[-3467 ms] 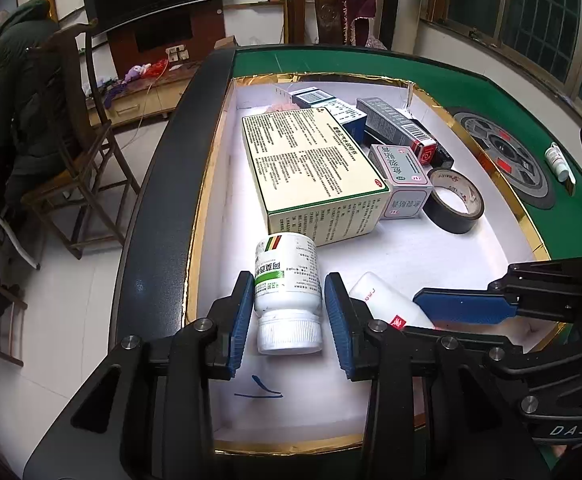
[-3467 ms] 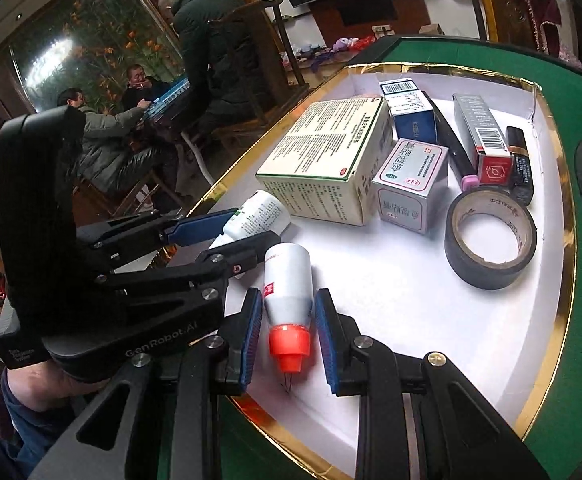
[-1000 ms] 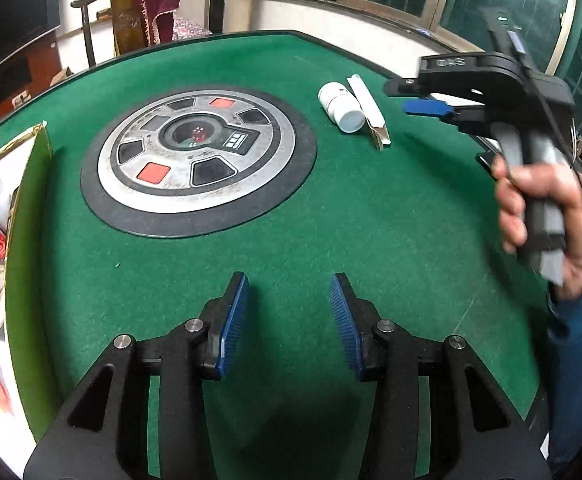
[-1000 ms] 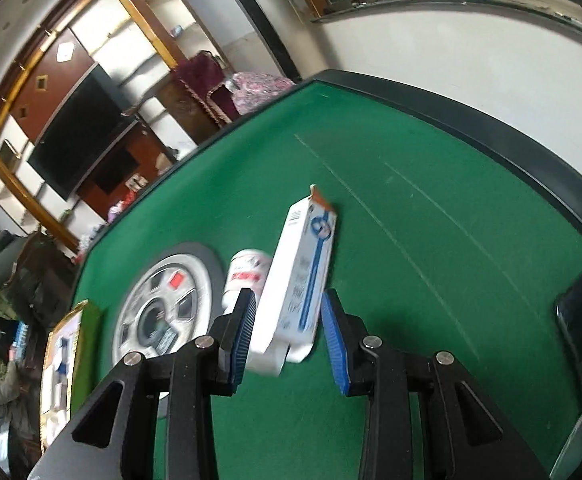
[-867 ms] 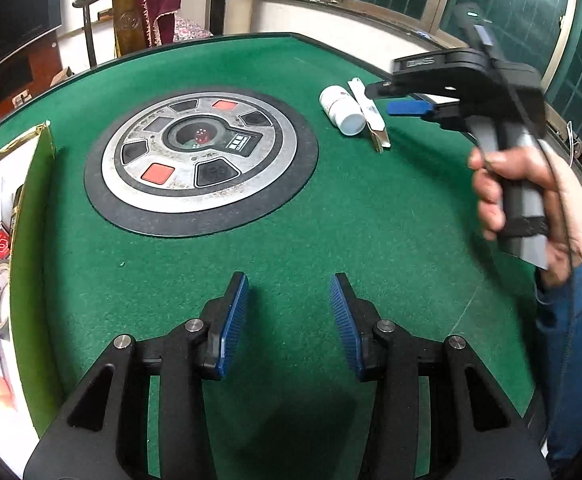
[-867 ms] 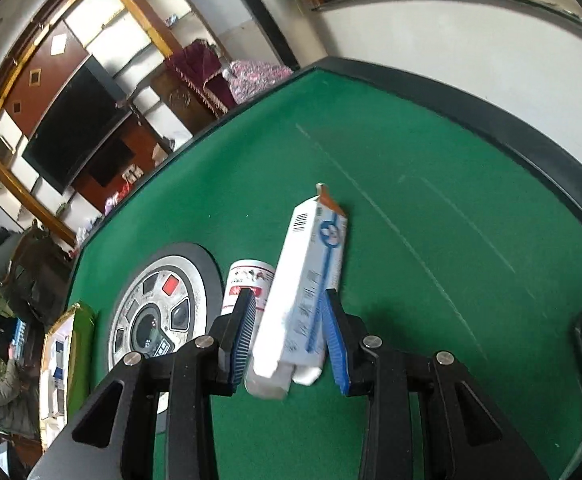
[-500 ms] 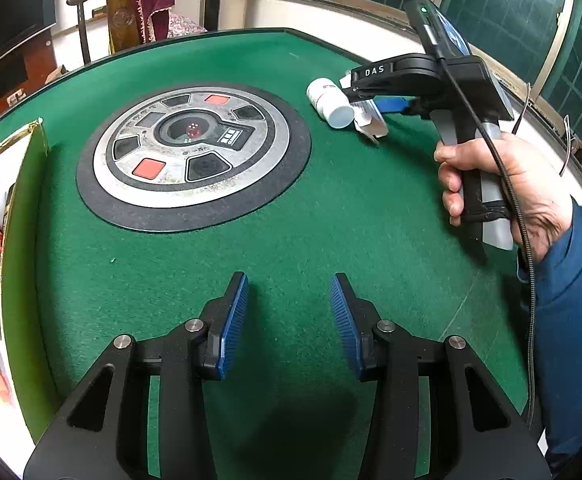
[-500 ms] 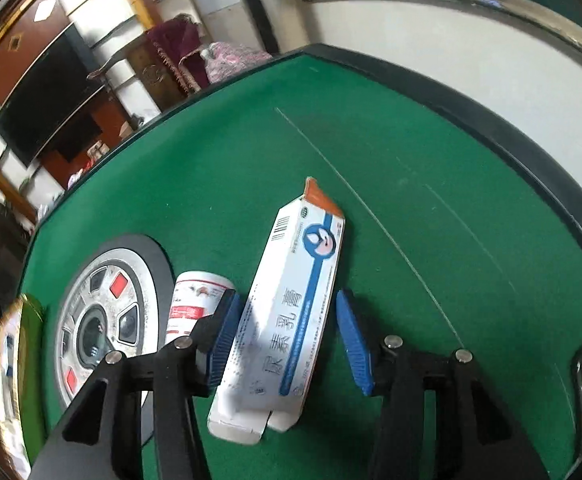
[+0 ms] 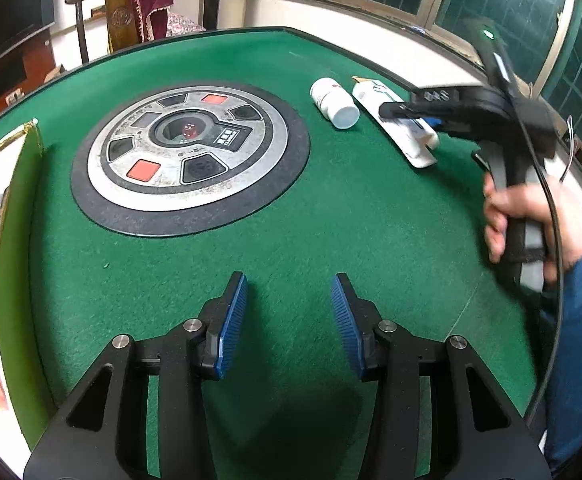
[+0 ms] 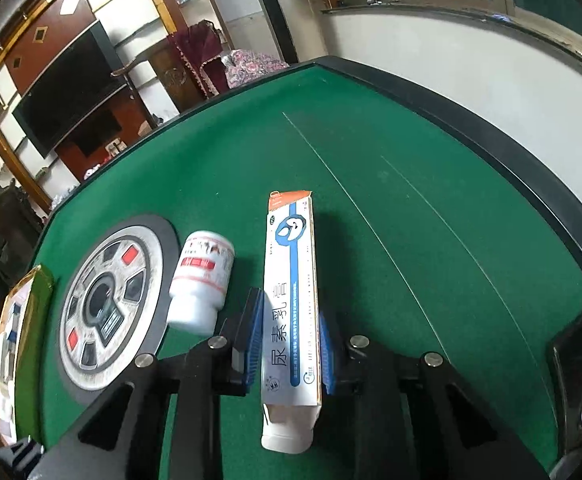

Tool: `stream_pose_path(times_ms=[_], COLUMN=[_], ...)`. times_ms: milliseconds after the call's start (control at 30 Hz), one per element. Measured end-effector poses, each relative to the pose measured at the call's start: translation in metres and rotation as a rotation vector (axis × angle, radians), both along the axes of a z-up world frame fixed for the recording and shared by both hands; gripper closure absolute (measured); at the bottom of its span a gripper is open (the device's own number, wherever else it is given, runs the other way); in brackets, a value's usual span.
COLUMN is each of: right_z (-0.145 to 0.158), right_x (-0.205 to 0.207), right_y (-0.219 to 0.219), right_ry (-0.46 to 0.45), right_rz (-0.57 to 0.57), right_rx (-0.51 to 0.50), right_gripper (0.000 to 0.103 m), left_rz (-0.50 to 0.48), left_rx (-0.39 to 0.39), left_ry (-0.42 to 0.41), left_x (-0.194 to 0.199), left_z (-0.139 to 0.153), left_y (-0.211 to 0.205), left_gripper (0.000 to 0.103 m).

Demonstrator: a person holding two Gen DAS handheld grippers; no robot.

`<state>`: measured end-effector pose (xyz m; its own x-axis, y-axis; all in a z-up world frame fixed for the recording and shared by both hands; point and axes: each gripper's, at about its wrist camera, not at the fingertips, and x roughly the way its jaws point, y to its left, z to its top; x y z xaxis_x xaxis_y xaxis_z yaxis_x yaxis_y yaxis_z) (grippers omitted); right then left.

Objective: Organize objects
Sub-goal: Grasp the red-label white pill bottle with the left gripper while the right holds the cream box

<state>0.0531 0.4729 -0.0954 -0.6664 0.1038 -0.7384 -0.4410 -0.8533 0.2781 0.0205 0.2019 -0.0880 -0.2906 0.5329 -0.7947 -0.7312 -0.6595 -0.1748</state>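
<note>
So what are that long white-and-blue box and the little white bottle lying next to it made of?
The long white-and-blue box looks like thin printed cardboard: sharp folded edges and an open end flap. The small white bottle looks like smooth, slightly glossy plastic with a paper-like red-printed label, though that is only a guess.

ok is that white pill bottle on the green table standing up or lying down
Lying down. The white pill bottle rests on its side on the green table, label up, beside the long box.

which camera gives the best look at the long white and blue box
The right wrist view: the box lies lengthwise between the right gripper fingers, print readable. The left wrist view shows it far off, partly hidden behind that gripper.
</note>
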Motion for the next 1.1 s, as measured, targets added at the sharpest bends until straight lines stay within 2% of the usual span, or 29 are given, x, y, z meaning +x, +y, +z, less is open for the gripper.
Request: stream_pose_path(times_ms=[100,233,367,567,700,800,900,967,1100], right_z=[0.005,0.006,0.004,0.004,0.001,-0.001,-0.003,-0.004,-0.009], right_x=[0.011,0.016,0.015,0.019,0.019,0.018,0.017,0.017,0.015], right_y=[0.001,0.004,0.002,0.012,0.019,0.022,0.023,0.026,0.029], right_ry=[0.026,0.041,0.053,0.081,0.08,0.084,0.087,0.087,0.081], right_rz=[-0.006,-0.016,-0.002,-0.016,-0.027,-0.037,-0.047,-0.054,-0.057], right_rx=[0.003,-0.003,-0.023,-0.074,-0.11,-0.129,-0.144,-0.159,-0.182], right_gripper=[0.079,0.079,0.079,0.079,0.078,0.078,0.078,0.078,0.078], left_rz=[0.016,0.037,0.044,0.089,0.103,0.115,0.122,0.102,0.096], left_rx=[0.027,0.03,0.015,0.042,0.03,0.039,0.02,0.013,-0.057], left_ry=[-0.058,-0.094,-0.116,-0.141,-0.155,-0.218,-0.151,-0.142,-0.092], left_x=[-0.009,-0.02,-0.035,-0.073,-0.092,-0.103,-0.105,-0.105,-0.106], left_z=[0.002,0.009,0.023,0.046,0.046,0.038,0.043,0.043,0.039], left_y=[0.006,0.023,0.053,0.101,0.128,0.144,0.155,0.163,0.181], left_gripper=[0.06,0.06,0.06,0.06,0.06,0.06,0.06,0.06,0.06])
